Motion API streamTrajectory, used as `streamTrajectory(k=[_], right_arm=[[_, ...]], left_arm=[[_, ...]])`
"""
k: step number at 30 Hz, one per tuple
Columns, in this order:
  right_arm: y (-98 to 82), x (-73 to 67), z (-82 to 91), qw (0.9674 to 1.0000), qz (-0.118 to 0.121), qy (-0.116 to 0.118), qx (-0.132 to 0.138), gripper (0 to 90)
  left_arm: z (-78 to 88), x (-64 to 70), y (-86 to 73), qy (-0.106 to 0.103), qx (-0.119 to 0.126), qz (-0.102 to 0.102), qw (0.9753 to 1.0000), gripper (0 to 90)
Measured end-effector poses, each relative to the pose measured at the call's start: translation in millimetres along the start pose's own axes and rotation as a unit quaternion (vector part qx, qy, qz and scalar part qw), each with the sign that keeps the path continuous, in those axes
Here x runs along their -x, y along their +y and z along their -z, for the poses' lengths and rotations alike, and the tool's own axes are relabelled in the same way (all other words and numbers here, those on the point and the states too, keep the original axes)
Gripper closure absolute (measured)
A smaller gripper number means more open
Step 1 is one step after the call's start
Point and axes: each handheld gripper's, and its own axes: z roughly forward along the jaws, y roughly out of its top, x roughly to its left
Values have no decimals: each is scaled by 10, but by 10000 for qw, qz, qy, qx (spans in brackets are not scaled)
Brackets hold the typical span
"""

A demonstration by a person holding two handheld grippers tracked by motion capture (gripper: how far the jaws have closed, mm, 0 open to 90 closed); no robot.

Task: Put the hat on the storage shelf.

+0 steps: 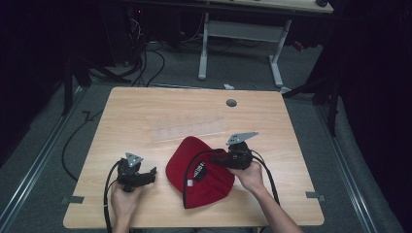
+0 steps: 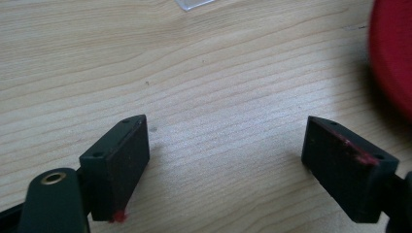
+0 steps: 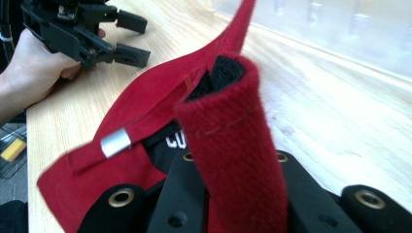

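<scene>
A red cap [image 1: 201,177] with a black inner lining lies on the wooden table [image 1: 145,111], near its front middle. My right gripper [image 1: 217,158] is at the cap's right rear edge, shut on a fold of the red band [image 3: 228,136], which stands up between its jaws. A silver strap tip [image 3: 115,142] lies on the red fabric. My left gripper [image 1: 151,174] rests low over the table just left of the cap, open, with bare wood between its jaws [image 2: 226,141]. The cap's red edge [image 2: 391,53] shows to its right.
A clear plastic sheet [image 1: 189,128] lies flat on the table behind the cap. A round grey cable hole [image 1: 231,103] sits near the far edge. Beyond the table stand a white desk frame [image 1: 240,34] and cables on the floor.
</scene>
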Motion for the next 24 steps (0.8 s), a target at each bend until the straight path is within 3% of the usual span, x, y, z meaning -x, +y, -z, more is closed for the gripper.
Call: streamTrajectory(k=[12,16,20,24], right_arm=[[-14,52,375,9989,-280,-276,238,858],[-28,81,453,9981,-429,-337,294,859],[-43,91,527,9972,-525,-418,344,859],[-63,116,587,9961,-644,-468,390,859]], left_arm=[[4,17,-4,-8,-27,-17,10000,180],[20,90,-11,-41,-174,-61,9998,207],[116,285,-64,-509,-172,-275,9982,196],[227,537,-96,-1034,-78,-472,9935,178]])
